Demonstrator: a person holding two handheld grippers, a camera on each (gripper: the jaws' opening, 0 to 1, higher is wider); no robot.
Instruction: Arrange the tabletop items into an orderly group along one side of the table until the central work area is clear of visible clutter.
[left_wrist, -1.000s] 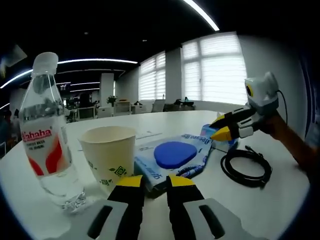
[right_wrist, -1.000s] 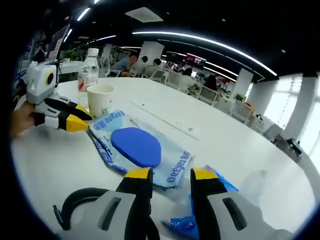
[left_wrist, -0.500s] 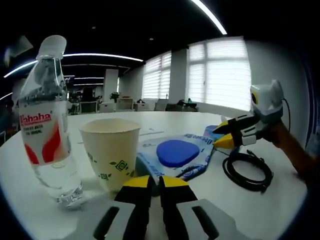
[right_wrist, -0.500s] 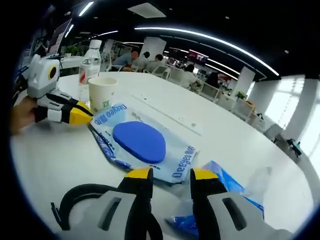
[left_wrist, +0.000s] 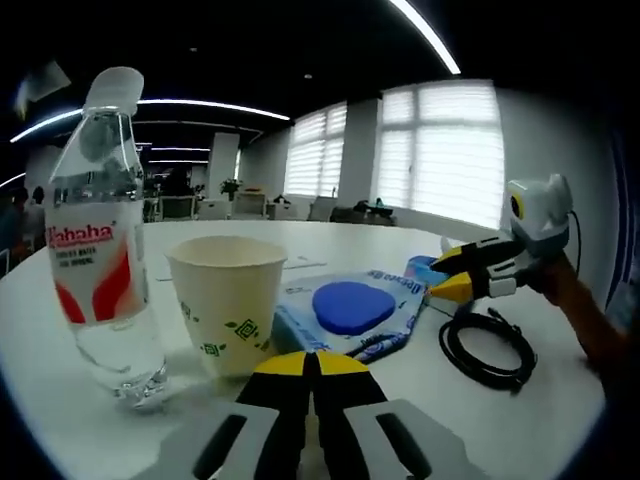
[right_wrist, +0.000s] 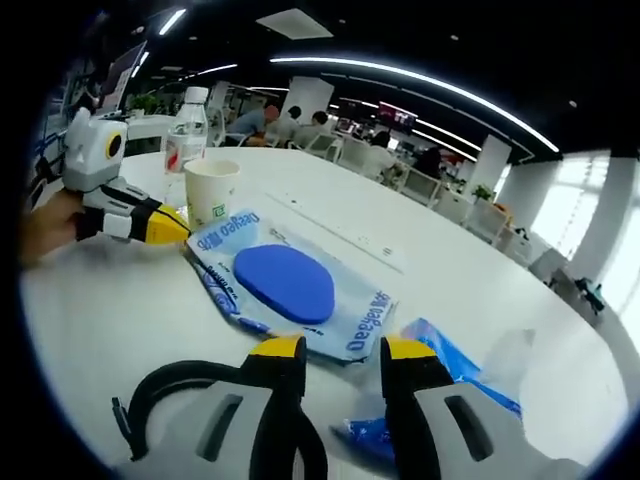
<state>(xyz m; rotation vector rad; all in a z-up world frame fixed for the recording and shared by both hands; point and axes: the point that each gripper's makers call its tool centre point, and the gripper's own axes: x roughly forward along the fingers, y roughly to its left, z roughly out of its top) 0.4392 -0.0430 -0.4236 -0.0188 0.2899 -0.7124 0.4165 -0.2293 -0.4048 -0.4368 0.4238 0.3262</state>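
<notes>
Risk first: left tool clenched, tips together, touching nothing, just short of paper cup. A careless nudge likely tips the cup, light and open-topped; water bottle just beside the cup, tall and narrow, likely to topple too. Wipes pack on the cup's other side, floppy, prone to dragging. Black cable beyond the pack from the cup, loose coil, liable to snag. Right tool released, jaws apart over crumpled blue wrapper, grasping nothing.

White round counter, glossy, probably slippery. Open office beyond the cup: desks, strip lights, blinds.
</notes>
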